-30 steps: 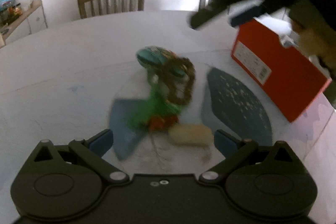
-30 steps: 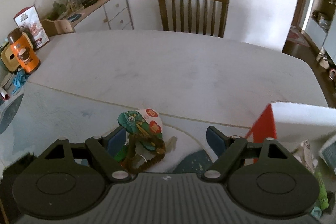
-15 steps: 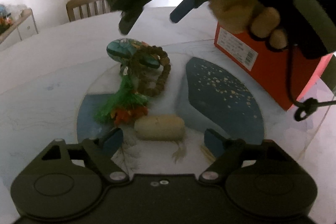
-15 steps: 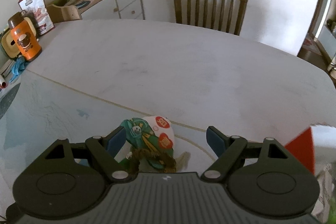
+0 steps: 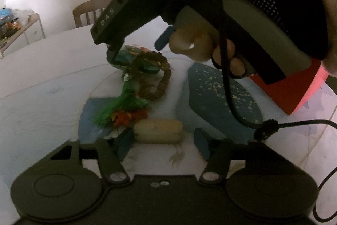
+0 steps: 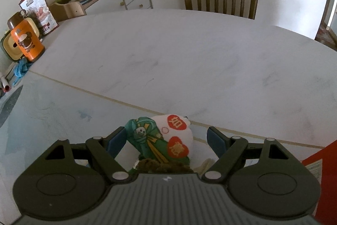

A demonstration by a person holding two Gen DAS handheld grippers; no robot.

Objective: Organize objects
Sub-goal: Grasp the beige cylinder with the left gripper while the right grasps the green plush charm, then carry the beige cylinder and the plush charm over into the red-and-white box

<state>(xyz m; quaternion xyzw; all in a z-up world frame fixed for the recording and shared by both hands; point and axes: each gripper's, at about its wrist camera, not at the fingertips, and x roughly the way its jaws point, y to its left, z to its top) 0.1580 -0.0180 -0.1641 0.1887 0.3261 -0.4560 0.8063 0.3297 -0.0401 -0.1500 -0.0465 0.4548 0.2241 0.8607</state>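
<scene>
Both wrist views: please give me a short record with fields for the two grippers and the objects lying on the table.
left gripper: open, around the beige roll
right gripper: open, over the embroidered pouch
bead bracelet: lying partly on the pouch
green tassel: beside the roll
red box: on the table, to the right

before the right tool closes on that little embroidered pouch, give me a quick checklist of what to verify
1. Right tool open wide enough: ok, its fingers stand on either side of the embroidered pouch.
2. Pouch centred in the gap: ok, though it sits nearer the left finger.
3. Fingers low enough to grip: cannot tell from either view.
4. Bead bracelet clear of the grasp: not ok, it lies on the pouch and may come along.
5. Left tool out of the way: ok, open near the cream roll, apart from the pouch.
6. Red box reachable for drop-off: cannot tell.
</scene>
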